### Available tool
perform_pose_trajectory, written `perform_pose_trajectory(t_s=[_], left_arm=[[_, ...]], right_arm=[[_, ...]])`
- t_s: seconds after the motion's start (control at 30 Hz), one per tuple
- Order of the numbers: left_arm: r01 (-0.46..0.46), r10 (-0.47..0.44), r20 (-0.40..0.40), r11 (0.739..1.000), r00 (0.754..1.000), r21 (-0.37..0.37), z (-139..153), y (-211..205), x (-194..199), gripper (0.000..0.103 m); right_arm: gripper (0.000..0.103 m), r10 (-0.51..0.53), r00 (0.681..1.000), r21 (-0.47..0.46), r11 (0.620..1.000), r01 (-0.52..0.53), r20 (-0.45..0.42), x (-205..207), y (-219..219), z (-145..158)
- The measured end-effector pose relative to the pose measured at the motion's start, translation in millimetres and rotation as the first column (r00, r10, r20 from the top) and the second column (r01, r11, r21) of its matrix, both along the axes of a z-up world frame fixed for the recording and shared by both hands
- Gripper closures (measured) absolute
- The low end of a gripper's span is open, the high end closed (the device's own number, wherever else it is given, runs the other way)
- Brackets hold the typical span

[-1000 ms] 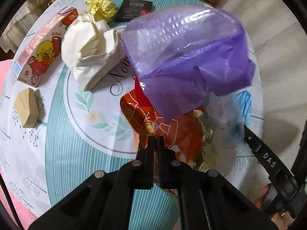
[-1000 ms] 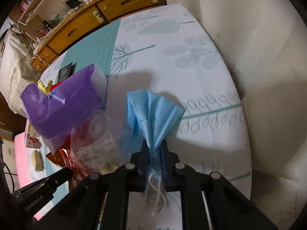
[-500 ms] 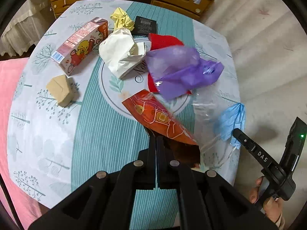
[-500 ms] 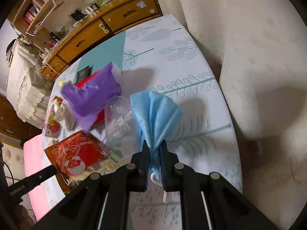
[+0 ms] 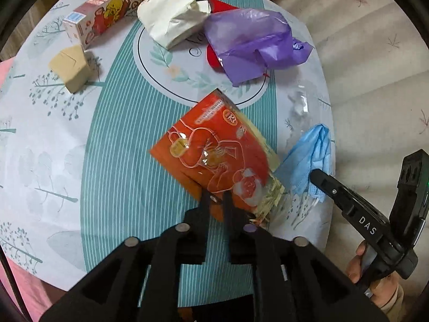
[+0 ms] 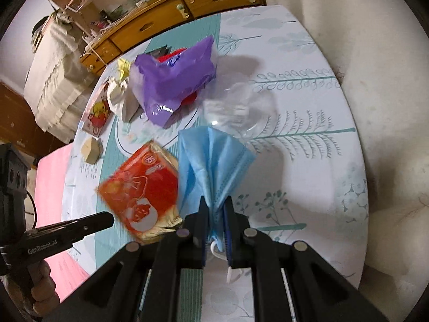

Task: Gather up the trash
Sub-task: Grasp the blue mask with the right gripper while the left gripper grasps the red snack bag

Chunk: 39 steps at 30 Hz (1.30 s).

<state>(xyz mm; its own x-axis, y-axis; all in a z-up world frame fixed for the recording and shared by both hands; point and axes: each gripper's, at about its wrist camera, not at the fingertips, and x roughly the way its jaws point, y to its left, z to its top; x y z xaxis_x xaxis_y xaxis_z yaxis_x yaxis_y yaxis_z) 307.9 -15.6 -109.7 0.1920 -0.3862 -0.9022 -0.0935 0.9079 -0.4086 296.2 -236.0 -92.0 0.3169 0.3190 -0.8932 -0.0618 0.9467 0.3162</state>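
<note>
An orange snack bag hangs with its lower corner between the fingers of my left gripper. Those jaws are opening, and a gap shows beside the thin foil. In the right wrist view the bag is blurred. My right gripper is shut on a pleated blue face mask, whose white ear loops dangle below the fingers. The mask also shows in the left wrist view, just right of the bag. Both grippers hover over the near edge of the round table.
On the table lie a purple plastic bag over something red, a clear plastic wrapper, crumpled white paper, a juice carton and a beige block. A wooden cabinet stands behind, with pale floor to the right.
Both grippers drew back toward the table's near edge, carrying the bag and the mask. The purple bag stayed behind on the table. The left jaws have parted.
</note>
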Motion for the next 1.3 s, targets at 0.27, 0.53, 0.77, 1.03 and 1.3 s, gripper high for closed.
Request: perform_pose_trajectory(t_s=[0.27,0.53,0.77,1.03,1.3], left_arm=[[-0.045,0.045,0.008,0.998,0.999,-0.039,-14,12,3,0.057],[-0.089,0.089,-0.008,0.994,0.996,-0.068,-30,30,11,0.056],[-0.031,0.036,0.054,0.995,0.998,-0.092,-32,22,24,0.056],[0.007,0.005,0.078,0.988,0.997,-0.153,-35,8,36,0.080],[0.087,-0.083,0.134,0.996,0.987,-0.023,-4,-24,24,0.096]], right_arm=[[0.094,0.024,1.000,-0.023,0.999,-0.024,-0.012,6,-1,-8],[0.094,0.040,0.999,-0.041,0.998,-0.041,-0.036,11,-2,-19],[0.094,0.073,0.996,-0.040,0.996,-0.075,-0.055,14,0,-25],[0.094,0.110,0.991,-0.033,0.993,-0.113,-0.081,13,7,-33],[0.094,0.128,0.989,-0.027,0.991,-0.130,-0.073,0,21,-28]])
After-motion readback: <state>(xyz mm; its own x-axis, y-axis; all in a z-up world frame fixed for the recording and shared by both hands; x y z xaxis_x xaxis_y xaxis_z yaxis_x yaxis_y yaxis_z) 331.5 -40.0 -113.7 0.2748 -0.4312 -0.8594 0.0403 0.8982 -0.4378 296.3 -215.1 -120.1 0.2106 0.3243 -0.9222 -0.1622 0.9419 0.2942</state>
